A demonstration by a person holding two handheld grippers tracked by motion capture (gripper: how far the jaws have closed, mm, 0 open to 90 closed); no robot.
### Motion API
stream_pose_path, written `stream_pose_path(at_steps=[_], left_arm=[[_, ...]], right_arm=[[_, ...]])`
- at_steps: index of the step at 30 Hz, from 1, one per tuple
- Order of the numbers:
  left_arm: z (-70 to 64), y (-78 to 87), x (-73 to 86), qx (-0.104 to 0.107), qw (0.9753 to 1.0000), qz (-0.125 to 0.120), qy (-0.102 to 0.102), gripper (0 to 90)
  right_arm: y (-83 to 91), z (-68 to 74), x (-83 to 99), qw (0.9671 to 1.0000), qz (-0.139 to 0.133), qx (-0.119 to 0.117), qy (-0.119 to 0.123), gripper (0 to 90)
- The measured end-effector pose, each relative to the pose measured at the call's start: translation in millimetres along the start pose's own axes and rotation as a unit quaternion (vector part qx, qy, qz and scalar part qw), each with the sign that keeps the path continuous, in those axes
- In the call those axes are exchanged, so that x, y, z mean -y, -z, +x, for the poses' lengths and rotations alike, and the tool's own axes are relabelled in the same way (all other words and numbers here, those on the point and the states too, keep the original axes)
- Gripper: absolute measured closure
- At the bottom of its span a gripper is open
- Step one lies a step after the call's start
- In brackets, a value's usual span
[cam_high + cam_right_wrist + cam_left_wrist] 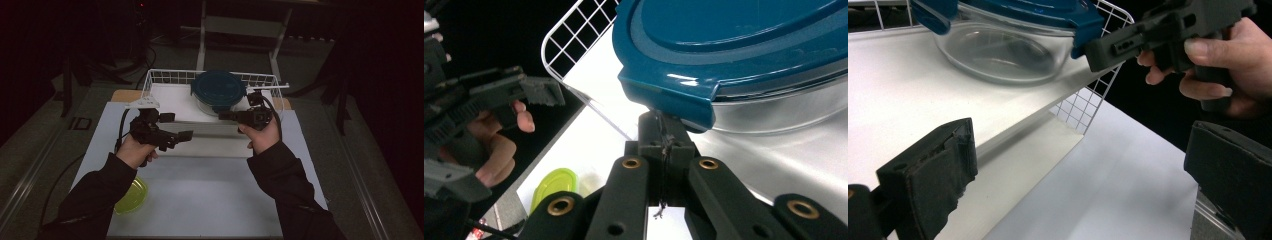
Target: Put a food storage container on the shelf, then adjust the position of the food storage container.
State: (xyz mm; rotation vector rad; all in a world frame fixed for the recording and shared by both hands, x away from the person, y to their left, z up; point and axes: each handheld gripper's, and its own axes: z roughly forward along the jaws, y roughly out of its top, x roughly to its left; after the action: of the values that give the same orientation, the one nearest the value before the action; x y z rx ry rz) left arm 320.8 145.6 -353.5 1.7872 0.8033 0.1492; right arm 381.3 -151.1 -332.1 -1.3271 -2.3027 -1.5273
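One round glass bowl (218,102), glossy teal lid (218,88)

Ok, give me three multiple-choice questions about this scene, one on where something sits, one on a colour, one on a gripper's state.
1. Where is the glass bowl?
A. in the wire basket
B. on the floor
C. in a hand

2. What colour is the bowl's lid?
A. red
B. dark blue
C. white

3. How do the left gripper's jaws stand?
A. shut on the lid
B. shut on nothing
C. open

Answers: 1 A, the bowl rests on the white board inside the basket. 2 B, the lid shows deep teal-blue. 3 C, a wide gap lies between its two pads.
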Motion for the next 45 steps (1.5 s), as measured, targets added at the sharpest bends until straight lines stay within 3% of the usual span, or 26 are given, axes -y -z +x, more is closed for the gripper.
stream_pose_path(at_steps=[5,11,14,18,20,22,30,36,45], left_arm=[[0.0,-0.4,5.8,-0.001,1.0000,0.002,0.006,0.5],[-1.2,3.4,10.9,-0.006,1.0000,0.002,-0.007,0.5],[-2.5,6.4,13.3,-0.004,0.9999,0.010,-0.009,0.7],[-4.7,11.0,21.3,0.005,0.9995,0.029,-0.014,0.8],[-5.4,14.1,25.7,0.011,0.9993,0.034,-0.013,0.8],[-5.8,20.5,31.2,0.011,0.9992,0.035,-0.017,3.8],[-7.9,49.1,46.8,-0.010,0.9995,0.017,-0.025,19.0],[-8.0,67.3,59.4,-0.027,0.9992,0.018,-0.022,36.8],[-0.1,94.6,84.8,-0.061,0.9979,0.018,-0.014,60.4]], right_arm=[[-1.8,-0.2,-0.8,1.0000,0.000,-0.003,0.002,87.9],[0.6,4.7,5.3,0.9998,-0.005,-0.012,0.013,80.7],[3.9,9.6,11.4,0.9994,-0.008,-0.007,0.032,68.4],[12.5,15.5,25.2,0.9979,-0.026,-0.002,0.060,43.5],[17.9,17.8,33.7,0.9960,-0.041,-0.009,0.079,27.9],[23.8,19.4,42.9,0.9942,-0.051,-0.020,0.093,19.9],[47.7,18.6,77.1,0.9888,-0.081,-0.018,0.124,15.8],[65.4,13.9,97.9,0.9867,-0.096,-0.027,0.128,15.9],[82.3,1.4,125.8,0.9847,-0.116,-0.017,0.129,16.3]])
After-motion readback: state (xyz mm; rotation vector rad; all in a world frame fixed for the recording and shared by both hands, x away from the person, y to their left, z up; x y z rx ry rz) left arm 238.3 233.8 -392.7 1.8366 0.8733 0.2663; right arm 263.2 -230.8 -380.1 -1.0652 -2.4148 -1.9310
